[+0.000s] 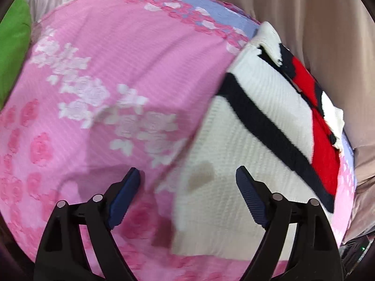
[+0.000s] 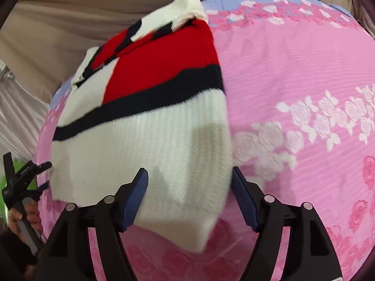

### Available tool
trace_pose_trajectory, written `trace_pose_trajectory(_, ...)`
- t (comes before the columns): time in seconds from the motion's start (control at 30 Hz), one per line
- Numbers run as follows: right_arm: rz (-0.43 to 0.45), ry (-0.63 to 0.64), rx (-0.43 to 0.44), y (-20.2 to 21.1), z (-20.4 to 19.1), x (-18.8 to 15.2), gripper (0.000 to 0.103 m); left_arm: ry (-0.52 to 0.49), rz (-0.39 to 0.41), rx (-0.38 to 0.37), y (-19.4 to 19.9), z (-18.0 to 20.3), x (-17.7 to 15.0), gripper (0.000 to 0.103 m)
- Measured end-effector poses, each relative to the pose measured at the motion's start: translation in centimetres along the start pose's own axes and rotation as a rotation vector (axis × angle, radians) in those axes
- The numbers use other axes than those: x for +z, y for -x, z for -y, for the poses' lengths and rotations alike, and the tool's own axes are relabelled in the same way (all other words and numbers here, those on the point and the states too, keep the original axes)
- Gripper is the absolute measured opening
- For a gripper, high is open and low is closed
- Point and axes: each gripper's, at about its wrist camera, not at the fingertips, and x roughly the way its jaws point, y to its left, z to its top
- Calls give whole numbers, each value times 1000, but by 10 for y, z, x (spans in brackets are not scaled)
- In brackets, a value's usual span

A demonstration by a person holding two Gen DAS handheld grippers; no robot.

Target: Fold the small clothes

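Over pink floral bedspread [image 1: 98, 53], left gripper [image 1: 187, 182] and right gripper [image 2: 189, 182] spread wide, empty, above knit sweater [image 2: 145, 140]

Each tool is black plastic with two angular arms, round silver pins at the joints and ribbed dark-blue pads: the left tool [image 1: 187, 188] and right tool [image 2: 189, 190] look alike. A bare-skinned hand [image 2: 25, 215] grips a grey handle.

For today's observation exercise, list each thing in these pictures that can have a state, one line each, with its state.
Sweater: folded, lying flat on the bedspread, a brownish mark near its hem.
Bedspread: spread out, lightly creased.
Left gripper: open, over the sweater's edge, holding nothing.
Right gripper: open, over the sweater's hem, holding nothing.
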Motion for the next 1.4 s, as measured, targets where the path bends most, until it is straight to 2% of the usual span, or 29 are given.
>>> trace_pose_trajectory(0.03,19,-4,-21,-1,-2,0,61,-2,2,6,-3,6,3,72)
trace_pose_trajectory(0.07,30,-10,-30,-5,-4,7,24,-8,0,13,-5,11,8,49)
trace_pose_trajectory(0.1,9,-33,-23,-9,-4,14,9,-12,-8,-4,-5,12,10,30)
trace_pose_trajectory(0.13,10,-74,-6,-7,0,19,8,-2,-44,-61,-7,14,13,7)
trace_pose_trajectory(0.17,34,-113,25,3,3,21,8,31,-74,-104,-3,13,17,6)
trace_pose_trajectory(0.2,57,-126,35,13,2,23,7,39,-63,-118,5,13,19,5)
trace_pose_trajectory(0.3,100,-131,48,58,8,16,7,-42,-17,-115,43,15,17,5)
trace_pose_trajectory(0.4,82,-99,31,94,9,-5,6,-94,-53,-142,74,10,2,4)
trace_pose_trajectory(0.47,35,-56,-15,111,8,-26,6,-137,-100,-128,94,-1,-18,3)
trace_pose_trajectory(0.53,-41,-34,-39,126,16,-55,6,-169,-157,-113,107,-15,-40,3)
trace_pose_trajectory(0.67,-328,36,-86,151,34,-132,6,-223,-362,-43,132,-51,-100,3)
trace_pose_trajectory(0.73,-435,12,-53,171,38,-158,6,-213,-433,-50,150,-63,-116,3)
trace_pose_trajectory(0.77,-437,-16,-13,181,37,-158,6,-202,-437,-66,163,-61,-113,3)
trace_pose_trajectory(0.83,-346,-51,77,200,31,-134,6,-204,-381,-120,175,-43,-89,3)
trace_pose_trajectory(0.9,-175,-80,153,207,29,-86,6,-225,-279,-208,172,-10,-51,3)
trace_pose_trajectory(0.93,-67,-105,175,201,34,-56,7,-250,-220,-219,164,5,-33,4)
trace_pose_trajectory(0.97,-8,-129,188,193,40,-39,7,-269,-128,-205,151,24,-12,4)
trace_pose_trajectory(1.0,45,-155,201,178,49,-20,8,-277,-69,-201,138,35,1,6)
trace_pose_trajectory(1.03,87,-193,185,151,64,2,10,-275,-11,-168,114,49,18,8)
trace_pose_trajectory(1.07,118,-232,141,132,75,14,14,-279,26,-159,94,58,27,14)
trace_pose_trajectory(1.1,153,-271,92,117,81,22,15,-282,44,-145,75,64,34,17)
trace_pose_trajectory(1.13,195,-321,54,108,89,29,16,-266,54,-92,54,68,40,17)
trace_pose_trajectory(1.17,239,-379,52,108,93,32,16,-256,44,-73,44,70,42,18)
trace_pose_trajectory(1.23,336,-435,104,125,95,28,20,-225,22,-94,41,70,42,21)
trace_pose_trajectory(1.27,359,-412,96,134,92,26,33,-224,46,-114,51,69,36,37)
trace_pose_trajectory(1.33,345,-292,9,142,78,23,49,-280,109,-80,64,71,19,59)
trace_pose_trajectory(1.4,297,-185,-51,140,65,13,53,-348,169,-49,69,79,13,62)
